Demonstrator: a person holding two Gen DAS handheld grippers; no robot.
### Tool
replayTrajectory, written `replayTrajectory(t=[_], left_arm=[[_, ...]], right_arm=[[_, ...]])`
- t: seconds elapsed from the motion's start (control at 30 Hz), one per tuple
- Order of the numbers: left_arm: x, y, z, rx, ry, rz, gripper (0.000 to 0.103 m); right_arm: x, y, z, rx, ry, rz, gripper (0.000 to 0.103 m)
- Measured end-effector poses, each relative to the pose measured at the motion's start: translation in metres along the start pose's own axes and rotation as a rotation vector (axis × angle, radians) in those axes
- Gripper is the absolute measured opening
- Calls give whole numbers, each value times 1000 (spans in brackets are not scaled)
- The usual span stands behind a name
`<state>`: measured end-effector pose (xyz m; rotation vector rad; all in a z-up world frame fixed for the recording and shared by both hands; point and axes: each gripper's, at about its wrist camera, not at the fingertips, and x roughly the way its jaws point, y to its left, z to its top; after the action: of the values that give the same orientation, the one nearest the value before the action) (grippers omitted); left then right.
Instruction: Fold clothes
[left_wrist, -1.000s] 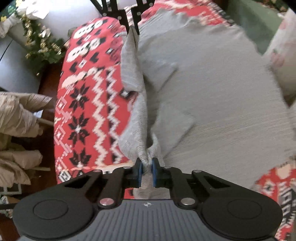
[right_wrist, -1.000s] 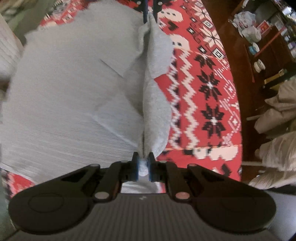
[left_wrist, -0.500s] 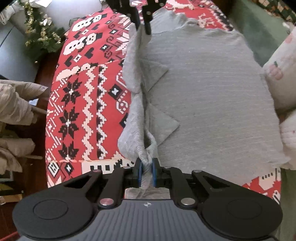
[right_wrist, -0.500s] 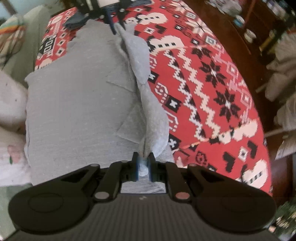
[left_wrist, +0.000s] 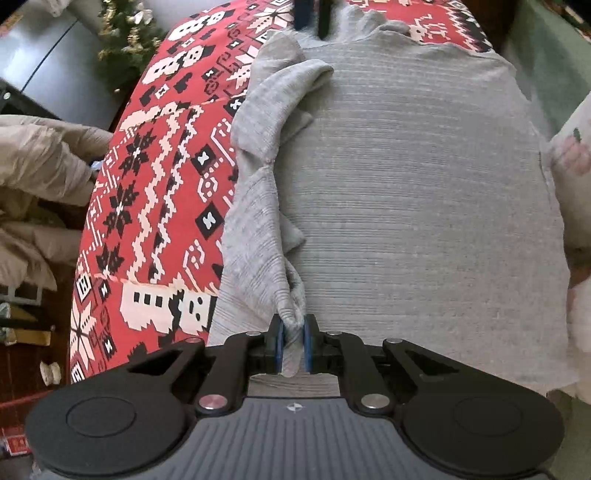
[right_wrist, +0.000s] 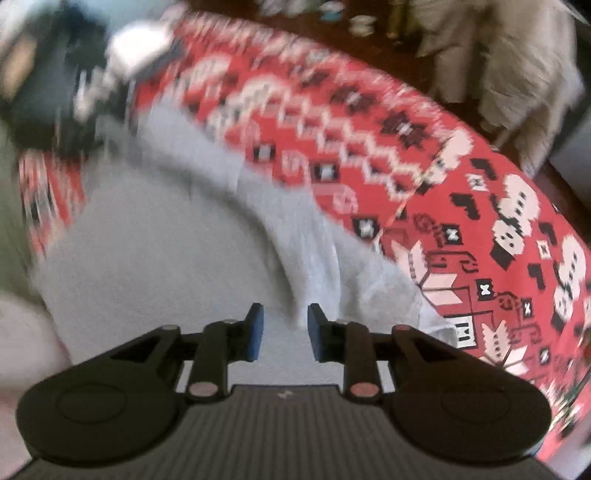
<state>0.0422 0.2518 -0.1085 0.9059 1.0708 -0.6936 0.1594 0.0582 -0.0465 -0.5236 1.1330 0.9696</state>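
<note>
A grey knit garment lies spread on a red patterned blanket. Its left edge is lifted into a ridge that runs up the left wrist view. My left gripper is shut on the near end of that ridge. The far end has dropped into a loose roll below the other gripper's fingertips at the top edge. In the blurred right wrist view my right gripper is opening, its blue pads apart with no cloth pinched; the grey garment lies under it, the fold just ahead.
Beige bedding is heaped left of the blanket, and again at the top right of the right wrist view. A white floral pillow presses against the garment's right side. A small decorated tree stands at the back left.
My right gripper let go of the far end of the fold, which fell onto the garment, and it rolled sharply. My left gripper carried its end further over the garment, the ridge sinking lower.
</note>
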Motion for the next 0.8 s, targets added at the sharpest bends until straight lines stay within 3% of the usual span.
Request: replayTrajectory(t=[0.1,0.2,0.33,0.43,0.57,0.67,0.8], left_arm=[[3,-7,2,-13,5,36,10],[4,-7,3,-39,10,59,10],[2,-6,2,-61,5,73,10],[-3,-3,1,-77,-17,71,10],[-8,-1,-1,-70,-36,83,9],[-11,3,0,-61,-46,96,9],[-13,6,1,-50,-52,111,9]], right_arm=[[1,1,26,194,-96,36,29],[31,3,55,378,-156,129,29],[79,16,84,409,-143,218,28],[105,34,93,327,-90,301,24],[117,45,83,224,-55,190,20],[118,29,76,276,-63,130,5],[101,34,85,279,-122,143,16]])
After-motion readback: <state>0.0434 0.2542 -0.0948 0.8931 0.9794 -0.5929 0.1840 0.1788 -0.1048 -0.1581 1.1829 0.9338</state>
